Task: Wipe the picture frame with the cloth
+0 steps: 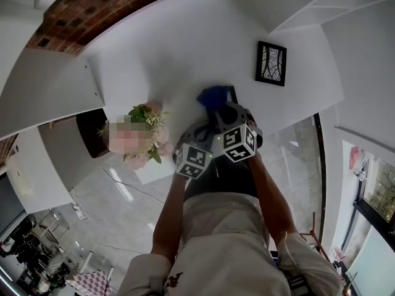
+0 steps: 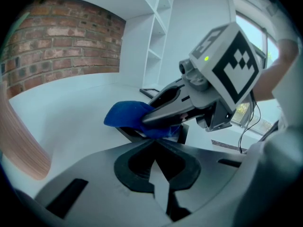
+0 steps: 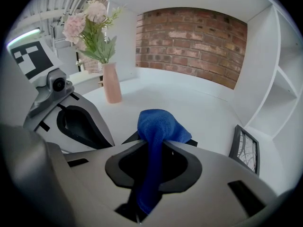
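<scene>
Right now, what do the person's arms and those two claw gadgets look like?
The left claw and right claw are grey plastic shells with black-lined jaws around a rounded opening. Each carries a white cube printed with black square markers. The person wears a pale short-sleeved top.

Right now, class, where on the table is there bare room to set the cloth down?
Bare: the table between vase and frame, back to the brick wall. Crowded: around the cloth, where left gripper and right gripper bunch.
</scene>
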`<state>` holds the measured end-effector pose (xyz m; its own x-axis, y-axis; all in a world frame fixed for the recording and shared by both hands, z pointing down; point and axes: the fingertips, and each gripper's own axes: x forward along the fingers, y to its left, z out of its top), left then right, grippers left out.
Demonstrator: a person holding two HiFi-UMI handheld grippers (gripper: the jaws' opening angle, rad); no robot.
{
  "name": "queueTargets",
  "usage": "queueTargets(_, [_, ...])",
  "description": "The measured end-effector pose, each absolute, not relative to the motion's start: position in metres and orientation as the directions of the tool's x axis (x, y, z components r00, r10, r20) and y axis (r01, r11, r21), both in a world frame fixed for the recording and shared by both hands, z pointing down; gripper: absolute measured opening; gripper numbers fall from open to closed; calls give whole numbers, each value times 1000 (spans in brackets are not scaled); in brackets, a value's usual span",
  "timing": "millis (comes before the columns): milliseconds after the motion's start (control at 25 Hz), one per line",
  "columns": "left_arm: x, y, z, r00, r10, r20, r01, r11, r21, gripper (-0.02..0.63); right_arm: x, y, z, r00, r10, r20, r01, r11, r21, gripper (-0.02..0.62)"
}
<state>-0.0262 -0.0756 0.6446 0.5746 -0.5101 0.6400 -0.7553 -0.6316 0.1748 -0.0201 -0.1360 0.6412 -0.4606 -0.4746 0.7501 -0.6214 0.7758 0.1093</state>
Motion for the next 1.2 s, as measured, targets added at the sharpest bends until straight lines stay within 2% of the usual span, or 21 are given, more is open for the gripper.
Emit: queueTargets(1200, [-27,-76,644,571,-512,642,-760,-625,177,3,19,-164,633,-368,-542,755,-694,701,165,69])
